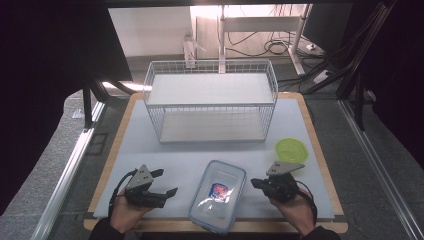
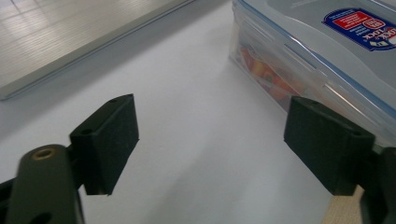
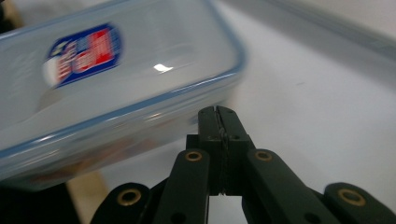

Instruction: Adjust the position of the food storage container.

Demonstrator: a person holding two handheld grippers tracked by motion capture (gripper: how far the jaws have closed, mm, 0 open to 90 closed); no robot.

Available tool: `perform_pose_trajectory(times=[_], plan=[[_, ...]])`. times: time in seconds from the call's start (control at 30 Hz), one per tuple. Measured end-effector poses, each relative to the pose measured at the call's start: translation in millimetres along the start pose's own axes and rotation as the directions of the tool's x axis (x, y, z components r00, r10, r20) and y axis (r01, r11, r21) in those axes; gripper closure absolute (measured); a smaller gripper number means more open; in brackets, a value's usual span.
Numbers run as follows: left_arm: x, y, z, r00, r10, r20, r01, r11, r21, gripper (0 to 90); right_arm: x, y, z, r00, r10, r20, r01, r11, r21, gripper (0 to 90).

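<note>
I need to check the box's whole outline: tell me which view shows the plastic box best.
The high view: the whole box lies lidded on the table between both grippers. The left gripper view gives its near side wall and label corner, with orange contents inside. The right gripper view shows a blurred lid and one corner.

Blurred label (image 3: 83,55) on container (image 3: 140,93)

A pale table (image 1: 300,125) with a wooden edge stands on grey floor (image 1: 55,145). Beyond it rises a white wall (image 1: 145,30), brightly lit beside white desk legs (image 1: 221,35). Black cables (image 1: 272,47) tangle far right; dark panels (image 1: 45,60) flank both sides.
</note>
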State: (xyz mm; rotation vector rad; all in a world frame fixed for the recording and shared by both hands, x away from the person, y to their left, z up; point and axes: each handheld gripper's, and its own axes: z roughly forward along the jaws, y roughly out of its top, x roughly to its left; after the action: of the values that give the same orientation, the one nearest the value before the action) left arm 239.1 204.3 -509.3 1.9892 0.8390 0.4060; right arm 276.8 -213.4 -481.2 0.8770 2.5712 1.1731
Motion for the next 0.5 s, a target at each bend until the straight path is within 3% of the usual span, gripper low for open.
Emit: perform_pose_trajectory(times=[0.23,0.3,0.5], plan=[[0.7,-5.3,-10.2,0.9995,-0.015,-0.027,0.015,0.9999,-0.004,24.8,32.7,-11.7,12.2,0.9946,-0.023,-0.102,0.03,0.997,0.069,90.0],[0.7,-6.3,-11.5,0.9994,-0.017,-0.029,0.017,0.9999,0.001,25.7,40.2,-13.9,17.2,0.9939,-0.045,-0.1,0.054,0.994,0.096,90.0],[-0.3,-9.3,-16.2,0.9991,-0.025,-0.034,0.026,0.9996,0.011,28.2,43.8,-14.5,20.7,0.9877,-0.002,-0.156,0.016,0.996,0.088,90.0]])
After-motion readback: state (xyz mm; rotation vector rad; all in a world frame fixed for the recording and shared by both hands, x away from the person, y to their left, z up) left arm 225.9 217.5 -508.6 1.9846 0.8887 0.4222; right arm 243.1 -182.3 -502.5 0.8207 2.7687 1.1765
